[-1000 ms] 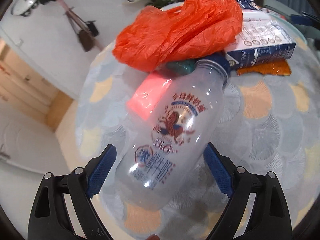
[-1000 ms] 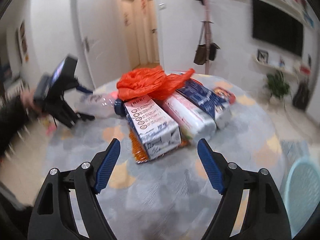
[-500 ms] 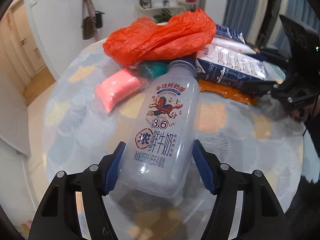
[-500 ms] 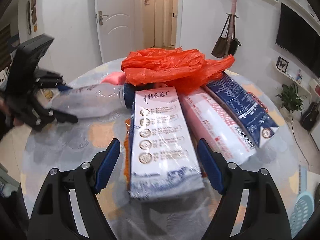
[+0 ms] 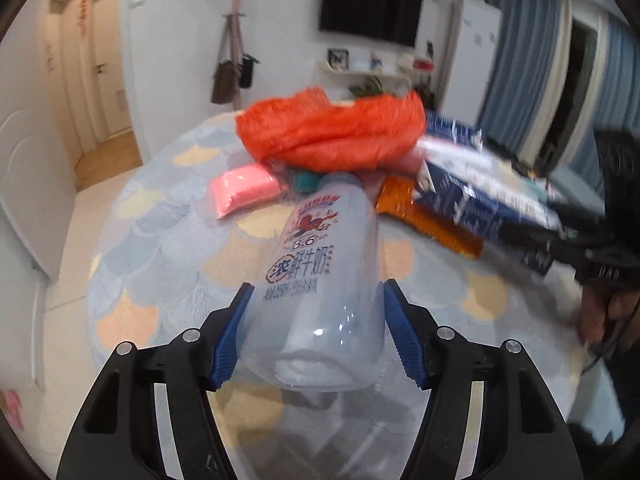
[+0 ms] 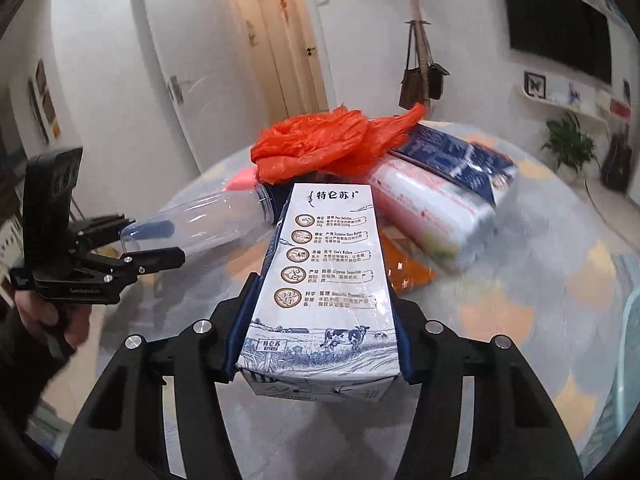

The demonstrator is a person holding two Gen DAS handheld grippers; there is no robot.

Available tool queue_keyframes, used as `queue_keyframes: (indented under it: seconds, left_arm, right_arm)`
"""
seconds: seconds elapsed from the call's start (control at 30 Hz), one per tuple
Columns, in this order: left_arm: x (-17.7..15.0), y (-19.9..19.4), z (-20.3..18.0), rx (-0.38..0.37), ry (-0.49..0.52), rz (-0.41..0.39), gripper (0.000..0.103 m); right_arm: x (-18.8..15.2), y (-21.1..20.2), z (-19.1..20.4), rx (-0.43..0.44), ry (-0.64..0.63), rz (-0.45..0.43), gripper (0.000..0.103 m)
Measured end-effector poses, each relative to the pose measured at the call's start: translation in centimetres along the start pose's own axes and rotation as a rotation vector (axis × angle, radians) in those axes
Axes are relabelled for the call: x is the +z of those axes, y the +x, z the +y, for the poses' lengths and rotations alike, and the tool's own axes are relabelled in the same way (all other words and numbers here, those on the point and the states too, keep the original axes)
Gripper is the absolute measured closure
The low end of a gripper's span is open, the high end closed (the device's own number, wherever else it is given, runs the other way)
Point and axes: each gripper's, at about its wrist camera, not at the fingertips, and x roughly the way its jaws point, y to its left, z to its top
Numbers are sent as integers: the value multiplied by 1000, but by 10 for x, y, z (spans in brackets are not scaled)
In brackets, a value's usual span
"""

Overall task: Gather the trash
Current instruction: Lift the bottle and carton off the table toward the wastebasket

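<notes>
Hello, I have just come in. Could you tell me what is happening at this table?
A person is collecting trash from a round table with a hand-held gripper in each hand. The left hand-held gripper is closed around the base of an empty clear milk bottle. The right hand-held gripper is closed on the near end of a white milk carton. An orange plastic bag, more cartons and wrappers lie on the table.
</notes>
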Motion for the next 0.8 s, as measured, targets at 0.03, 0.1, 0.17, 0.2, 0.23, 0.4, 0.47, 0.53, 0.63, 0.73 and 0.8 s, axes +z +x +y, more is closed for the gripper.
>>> queue_keyframes:
  seconds: [0.03,0.1,0.17,0.2,0.23,0.4,0.47,0.53,0.63,0.73,0.8]
  left_arm:
    - [-2,-6,-3,12,-9,-26,41]
    - [-6,-19,-9,25,-12,-59,42]
    - [-7,-27,-15,26,-13,-93,42]
    - [-6,-31,-19,25,-8,-109,42]
    - [-5,-37,-23,28,-1,-131,43]
    - [-3,-57,-36,9,19,-184,45]
    - [-2,-62,-41,4,29,-200,46]
    - [0,-67,-45,3,29,-218,48]
    - [4,-75,-50,-1,27,-245,51]
    - [9,-76,-57,-3,35,-261,55]
    - [13,-75,-61,-12,38,-268,56]
  right_arm:
    - [-3,-5,0,1,13,-13,50]
    - [-9,-12,-2,13,46,-29,50]
    - [-13,-18,-7,25,77,-42,50]
    - [-15,-20,-8,33,87,-46,50]
    - [-16,-22,-8,42,100,-50,50]
    - [-21,-33,-12,61,135,-80,50]
    - [-21,-36,-14,68,148,-92,50]
    - [-20,-39,-18,75,154,-97,50]
    - [-25,-44,-18,78,159,-107,50]
    - [-27,-47,-21,84,174,-112,50]
    - [-29,-50,-21,86,179,-120,50]
